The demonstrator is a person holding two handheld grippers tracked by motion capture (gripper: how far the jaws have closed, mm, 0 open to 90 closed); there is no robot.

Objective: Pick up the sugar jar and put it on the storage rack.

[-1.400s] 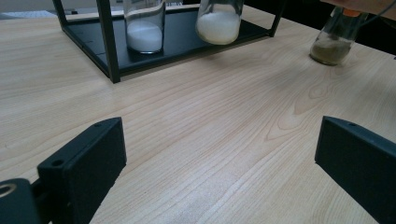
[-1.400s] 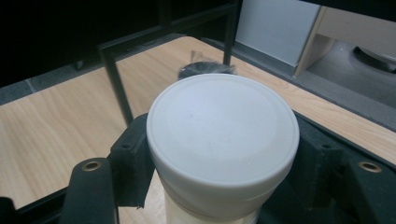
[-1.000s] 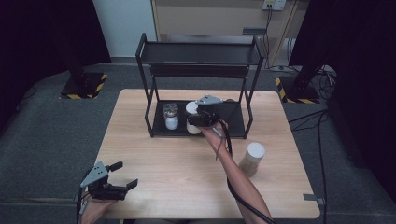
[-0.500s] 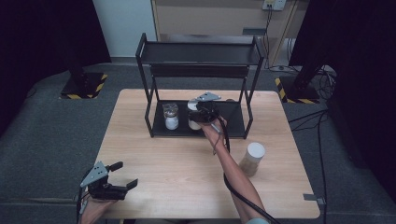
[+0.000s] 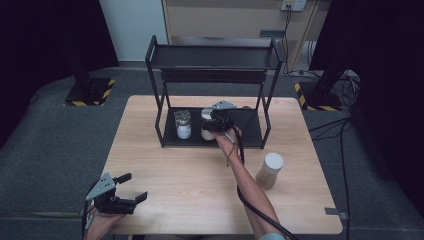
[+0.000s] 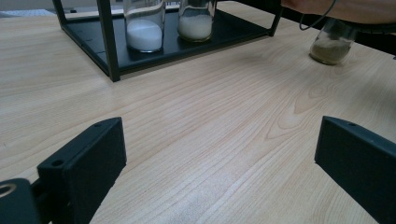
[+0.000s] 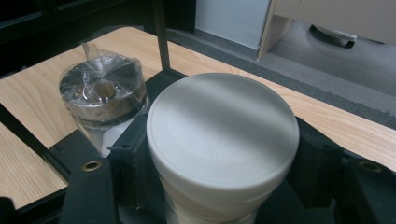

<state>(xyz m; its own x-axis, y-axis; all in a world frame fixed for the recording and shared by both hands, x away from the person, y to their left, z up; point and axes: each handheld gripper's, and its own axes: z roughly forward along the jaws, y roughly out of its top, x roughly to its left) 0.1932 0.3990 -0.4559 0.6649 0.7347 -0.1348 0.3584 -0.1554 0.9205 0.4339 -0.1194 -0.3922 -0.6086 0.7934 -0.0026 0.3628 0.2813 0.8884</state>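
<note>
We're in the placing step: right gripper (image 5: 216, 123) is clamped around the white-lidded clear jar of pale powder (image 7: 223, 140), jaws pressing its sides just below the lid, jar upright between them. From the high view the jar sits over the bottom tier of the black metal two-tier rack (image 5: 252, 131), but we can't tell whether its base touches the tray.

Just beside the gripper, on the same tier, stands the clear glass jar with a plastic-wrapped metal top and white powder (image 7: 102, 93); close, apparently not touching.

Left gripper (image 5: 120, 192) is parked low over the light wooden desk (image 5: 175, 170) near the person's edge, jaws spread wide, nothing between them. In its own view both rack jars lie well ahead.

Off to the right of the forearm, apart from the rack, a third clear jar with a white lid and tan powder (image 5: 270, 170) waits on the desk.

Next move, as we judge it: seat the jar flat on the tray, open the jaws without tipping it, then back straight out between the rack posts, clear of the wrapped jar. Third jar likely follows.
</note>
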